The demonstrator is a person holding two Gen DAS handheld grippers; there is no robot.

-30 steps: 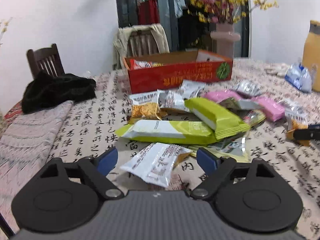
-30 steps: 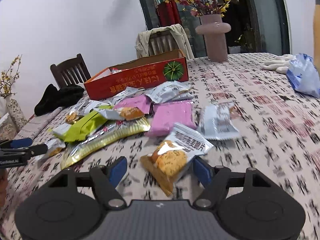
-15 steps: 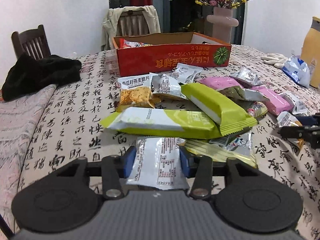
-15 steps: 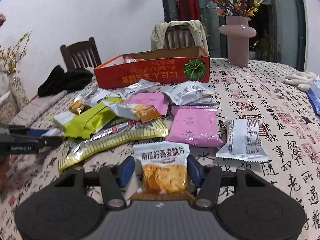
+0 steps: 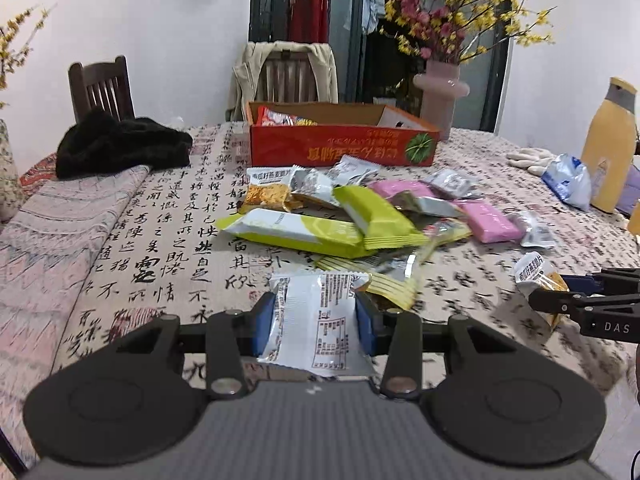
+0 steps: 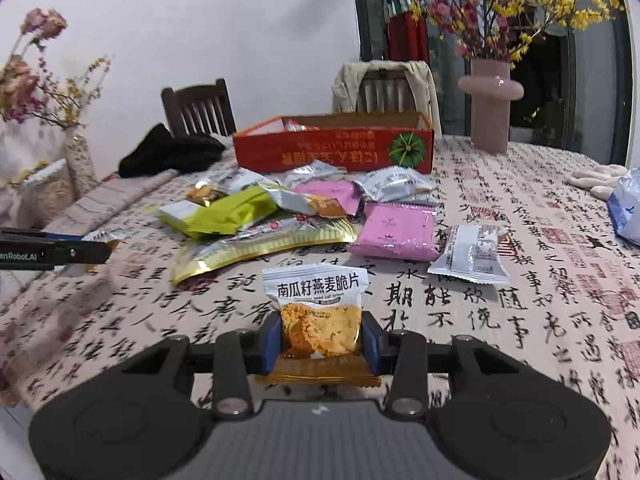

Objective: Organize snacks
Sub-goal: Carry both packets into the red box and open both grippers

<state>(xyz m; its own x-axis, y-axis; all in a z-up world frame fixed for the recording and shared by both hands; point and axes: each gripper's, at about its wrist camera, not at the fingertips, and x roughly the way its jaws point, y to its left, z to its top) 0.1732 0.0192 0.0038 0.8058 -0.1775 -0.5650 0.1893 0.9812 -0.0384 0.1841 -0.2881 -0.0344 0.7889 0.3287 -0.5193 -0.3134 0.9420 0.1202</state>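
Right wrist: packet between fingers reads "南瓜籽燕麦脆片".

Straight ahead of my left fingers, the heap of snack packets is blocking the direct line to the red box. Open worktop is running along the heap's left side up to the box, with the black cloth bounding it further left. Before my right fingers, bare cloth is lying between the heap and the silver packet, and wide room is spreading rightward toward the pink vase.
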